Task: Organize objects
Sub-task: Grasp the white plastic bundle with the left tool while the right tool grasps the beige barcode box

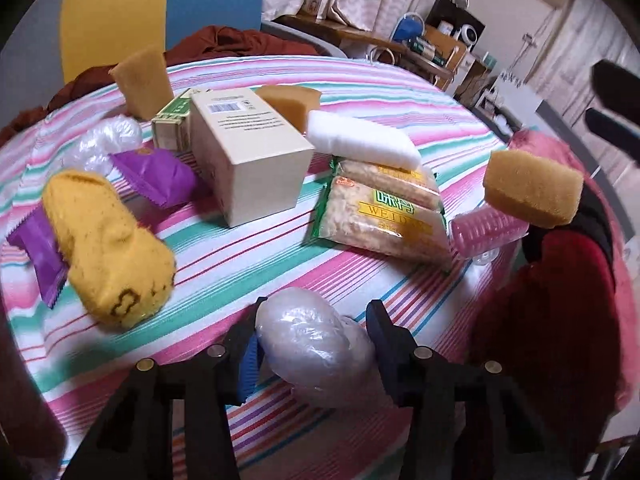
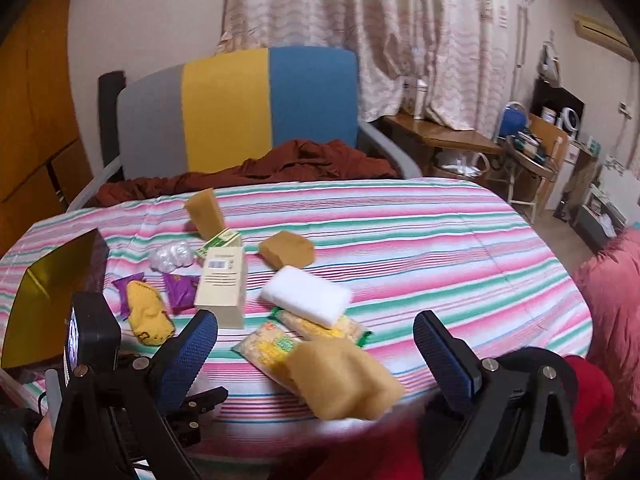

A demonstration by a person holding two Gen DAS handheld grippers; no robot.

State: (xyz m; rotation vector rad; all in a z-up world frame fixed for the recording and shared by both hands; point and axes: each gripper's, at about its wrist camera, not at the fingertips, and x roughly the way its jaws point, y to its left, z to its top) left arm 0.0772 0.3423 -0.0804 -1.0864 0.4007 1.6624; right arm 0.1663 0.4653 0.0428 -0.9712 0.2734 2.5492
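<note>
left gripper (image 1: 314, 334) clamped on a crinkled clear plastic bundle (image 1: 312, 340), low over the striped tablecloth (image 1: 240, 256) near its front edge. right gripper (image 2: 316, 348) spread wide, holding nothing, above a tan sponge (image 2: 344, 384) lying beside the snack packets (image 2: 280, 348).

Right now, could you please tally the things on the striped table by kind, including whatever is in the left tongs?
sponges: 3
purple wrappers: 2
clear plastic bundles: 2, one in the left tongs
boxes: 2
snack packs: 2
yellow sock: 1
white pad: 1
pink bottle: 1
Total: 14
</note>
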